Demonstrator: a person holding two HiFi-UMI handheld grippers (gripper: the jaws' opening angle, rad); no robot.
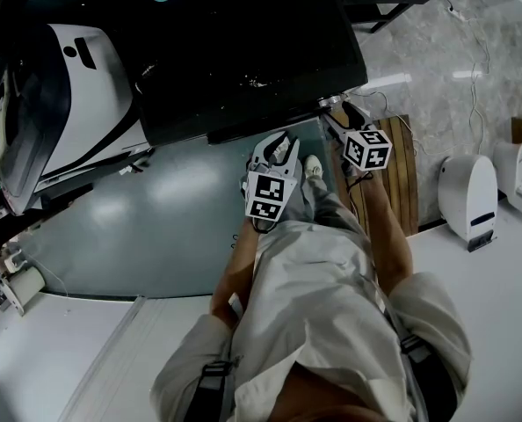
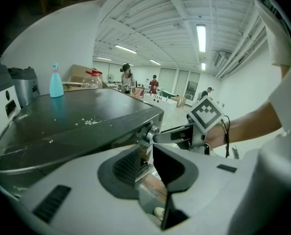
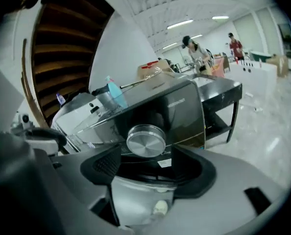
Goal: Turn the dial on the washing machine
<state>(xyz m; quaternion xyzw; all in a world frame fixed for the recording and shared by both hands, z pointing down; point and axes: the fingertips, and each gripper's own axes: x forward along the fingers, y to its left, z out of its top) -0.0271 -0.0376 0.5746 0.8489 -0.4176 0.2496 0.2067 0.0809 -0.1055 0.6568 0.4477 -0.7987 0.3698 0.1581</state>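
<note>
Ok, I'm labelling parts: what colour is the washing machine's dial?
The dial is silver metal, clearest in the right gripper view.

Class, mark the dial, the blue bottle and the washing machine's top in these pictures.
Dial [image 3: 146,140]: right gripper view, centre of its metal face.
Blue bottle [image 2: 56,86]: left gripper view, its body.
Washing machine [image 2: 86,114]: left gripper view, its dark top.

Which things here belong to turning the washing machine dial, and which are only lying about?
For the job: dial; washing machine; right gripper, jaws apart at the dial.

Lying about: blue bottle on the machine's top; white device to the right.
</note>
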